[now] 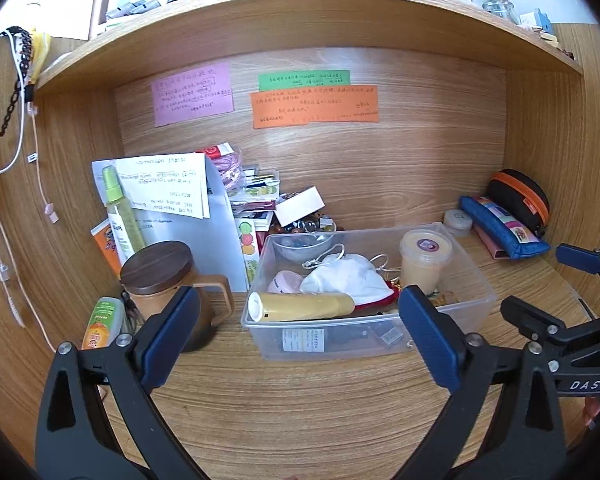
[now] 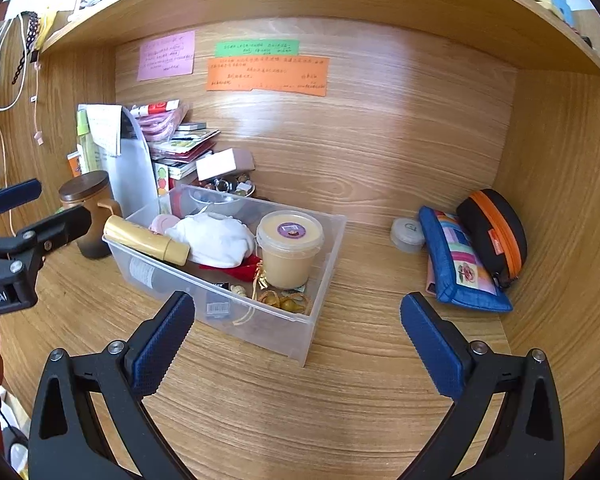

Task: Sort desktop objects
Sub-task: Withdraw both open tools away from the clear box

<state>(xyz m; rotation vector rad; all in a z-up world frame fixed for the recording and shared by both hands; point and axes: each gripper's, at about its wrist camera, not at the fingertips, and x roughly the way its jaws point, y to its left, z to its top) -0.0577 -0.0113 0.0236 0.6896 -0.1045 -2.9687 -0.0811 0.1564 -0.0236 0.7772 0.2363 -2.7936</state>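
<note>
Clear plastic bin sits mid-desk in the wooden alcove, long side angled toward us. Inside it we see a gold bottle lying across the left rim, a white cloth bunched in the middle, a lidded yellow cup standing upright at the right, a small bowl at the back, red fabric and gold trinkets on the floor of the bin.

Left of the bin: a brown mug with dark wood lid, handle facing the bin, close beside it. Behind the mug, a green spray bottle leans on a white file holder with papers clipped to it. A small orange-label bottle stands just left of the mug. Behind the bin, a stack of books and packets, with a white box on top.

Right side, well apart from the bin: a small round clear jar, a blue pencil case, and a black pouch with orange zip leaning against the side wall.

Our left gripper is spread wide, nothing between the pads, straddling the bin's near wall in view. Our right gripper is equally wide and empty, over bare desk in front of the bin's right corner. Each gripper shows at the edge of the other's view.

Sticky notes in pink, green and orange on the back panel.
</note>
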